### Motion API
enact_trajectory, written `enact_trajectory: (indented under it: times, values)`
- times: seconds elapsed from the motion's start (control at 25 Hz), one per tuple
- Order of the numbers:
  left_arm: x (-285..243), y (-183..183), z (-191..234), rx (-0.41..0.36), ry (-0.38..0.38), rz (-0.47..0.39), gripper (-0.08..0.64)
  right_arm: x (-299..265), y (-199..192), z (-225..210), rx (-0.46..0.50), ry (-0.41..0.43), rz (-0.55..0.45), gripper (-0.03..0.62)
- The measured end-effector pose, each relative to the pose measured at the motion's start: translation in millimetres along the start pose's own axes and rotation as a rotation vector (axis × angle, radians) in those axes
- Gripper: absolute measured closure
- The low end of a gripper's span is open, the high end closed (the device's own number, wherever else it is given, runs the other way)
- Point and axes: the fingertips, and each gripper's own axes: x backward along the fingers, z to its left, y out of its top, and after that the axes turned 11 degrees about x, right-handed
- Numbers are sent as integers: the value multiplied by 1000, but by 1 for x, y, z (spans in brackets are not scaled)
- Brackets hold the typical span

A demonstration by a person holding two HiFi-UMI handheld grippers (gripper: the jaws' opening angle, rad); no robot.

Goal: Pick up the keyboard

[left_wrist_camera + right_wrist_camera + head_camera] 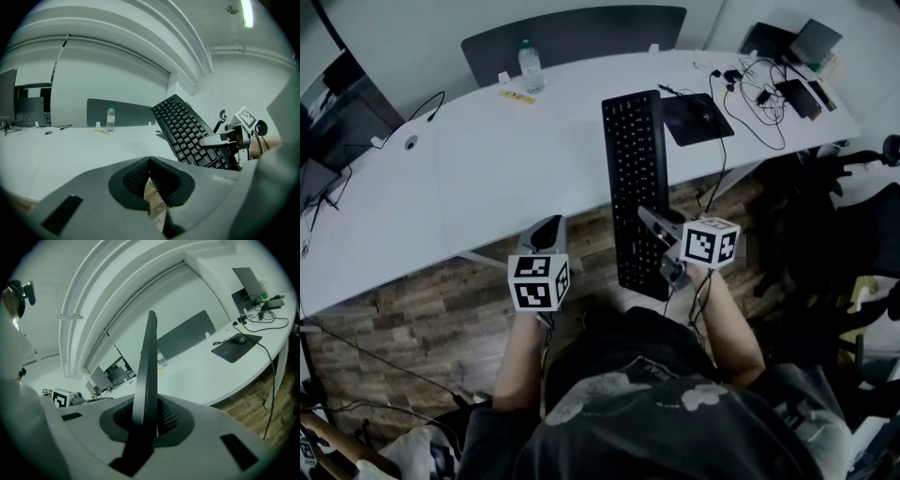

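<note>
A long black keyboard [635, 178] is lifted at a tilt, its far end over the white desk [487, 178] and its near end past the desk's front edge, above the wooden floor. My right gripper [652, 230] is shut on its right-hand edge near that end. In the right gripper view the keyboard [146, 366] stands edge-on between the pads of that gripper [150, 420]. My left gripper [547, 230] hangs to the keyboard's left, apart from it, shut with nothing in it. In the left gripper view its jaws [149, 173] meet, and the keyboard [187, 133] rises to the right.
On the desk stand a water bottle [530, 66], a dark mouse pad with a mouse [697, 117], tangled cables [759, 94] and devices [797, 42] at the back right. A grey divider panel [572, 37] runs behind the desk. Office chairs [853, 216] stand at the right.
</note>
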Motion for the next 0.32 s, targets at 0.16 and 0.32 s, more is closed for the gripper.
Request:
enact_trajectory:
  times: [0.16,0.32]
  values:
    - [1,-2,-16,5,20,-11,558,10,10,-2,-1,55,-40,528]
    - [-2,-5,-44,-4,45,-18,558,34,12,-18,-4,51,-32,528]
